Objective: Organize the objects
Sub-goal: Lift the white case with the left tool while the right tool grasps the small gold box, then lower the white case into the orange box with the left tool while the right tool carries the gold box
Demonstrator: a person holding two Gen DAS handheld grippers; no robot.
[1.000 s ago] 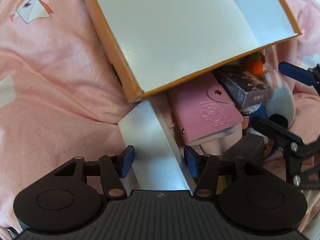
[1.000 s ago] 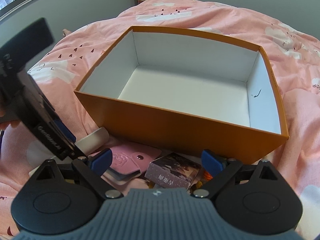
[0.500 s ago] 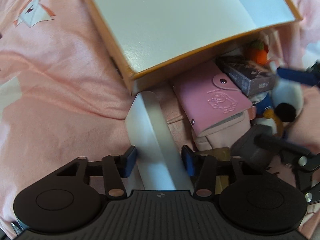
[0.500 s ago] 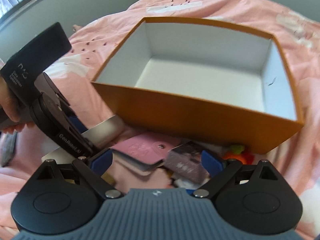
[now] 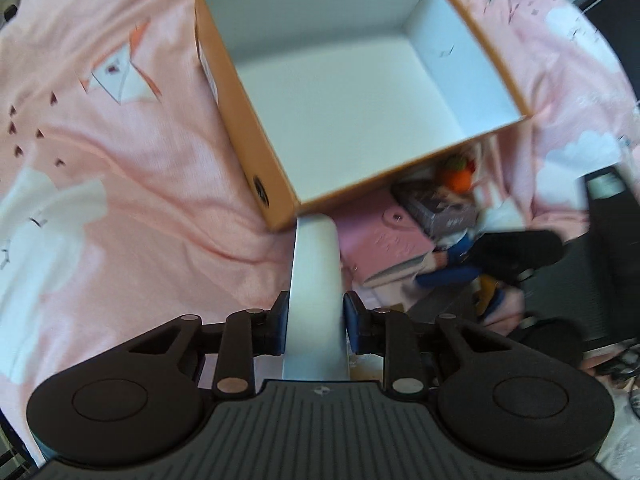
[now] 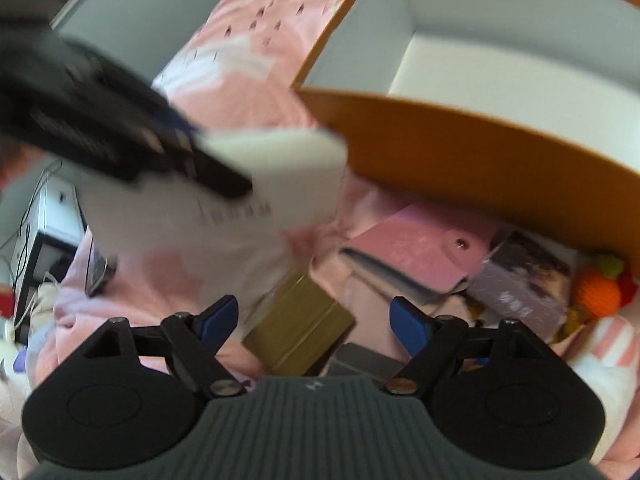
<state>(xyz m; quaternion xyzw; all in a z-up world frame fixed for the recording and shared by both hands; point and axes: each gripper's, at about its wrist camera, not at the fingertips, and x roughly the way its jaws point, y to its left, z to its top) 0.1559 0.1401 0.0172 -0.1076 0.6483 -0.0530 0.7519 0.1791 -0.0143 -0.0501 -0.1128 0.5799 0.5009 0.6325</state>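
Left gripper jaws closing on white box, edge pinch could slip. Right gripper jaws spread, closing, empty; gold tin below.

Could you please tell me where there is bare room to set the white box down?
The orange box has a bare white floor between its four walls. The pink bedspread left of it is bare too. It is crowded in front of the box: pink wallet, card box, gold box and orange knit toy lie packed together.

Soft daylight, both fisheye views bowed at the edges and motion-blurred, worst at the right view's upper left.
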